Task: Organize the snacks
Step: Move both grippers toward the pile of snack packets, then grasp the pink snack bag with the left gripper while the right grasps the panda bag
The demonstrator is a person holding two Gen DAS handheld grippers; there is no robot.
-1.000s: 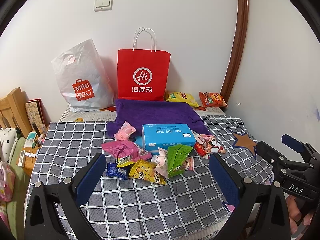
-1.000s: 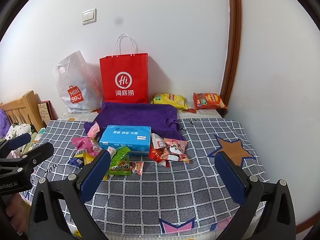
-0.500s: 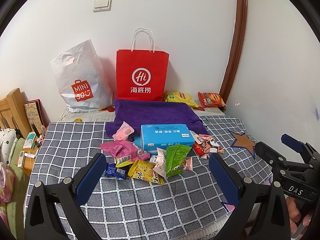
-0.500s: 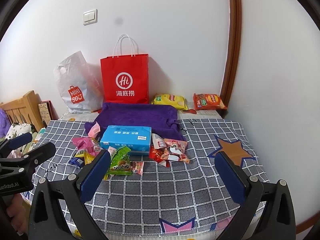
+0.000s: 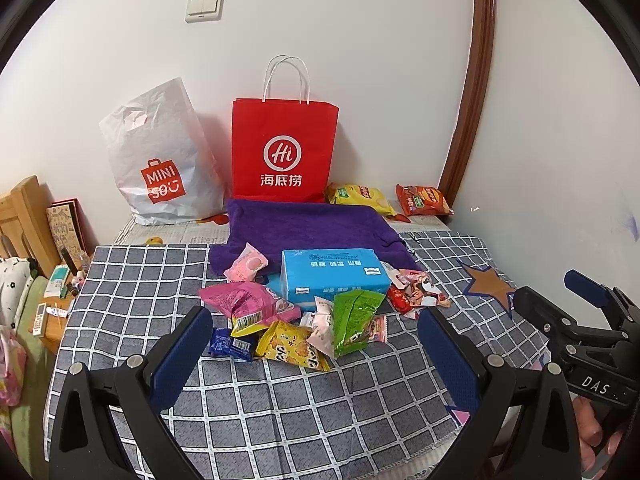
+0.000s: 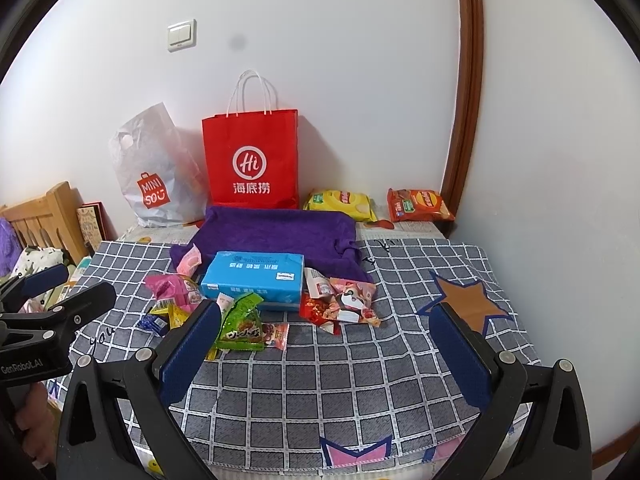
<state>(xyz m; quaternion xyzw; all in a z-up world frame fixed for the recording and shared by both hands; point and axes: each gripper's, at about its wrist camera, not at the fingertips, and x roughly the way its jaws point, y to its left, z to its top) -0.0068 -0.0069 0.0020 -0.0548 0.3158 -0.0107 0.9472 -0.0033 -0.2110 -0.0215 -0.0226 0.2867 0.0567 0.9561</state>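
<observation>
A pile of small snack packets lies mid-table around a light blue tissue pack (image 5: 334, 276) (image 6: 254, 278): a green packet (image 5: 354, 320) (image 6: 240, 324), a yellow one (image 5: 290, 344), a pink one (image 5: 248, 302), a dark blue one (image 5: 230, 346) and red-and-pink ones (image 5: 416, 294) (image 6: 346, 304). My left gripper (image 5: 316, 360) is open and empty, held short of the pile. My right gripper (image 6: 326, 352) is open and empty, in front of the pile and to its right.
A red paper bag (image 5: 284, 152) and a white Miniso bag (image 5: 160, 164) stand against the back wall. A purple towel (image 5: 304, 224) lies before them. Yellow (image 5: 360, 196) and orange (image 5: 424, 200) chip bags lie back right. The table wears a checked cloth (image 5: 320, 400).
Both views have barely shifted. The snacks have not moved and both grippers stay open.
</observation>
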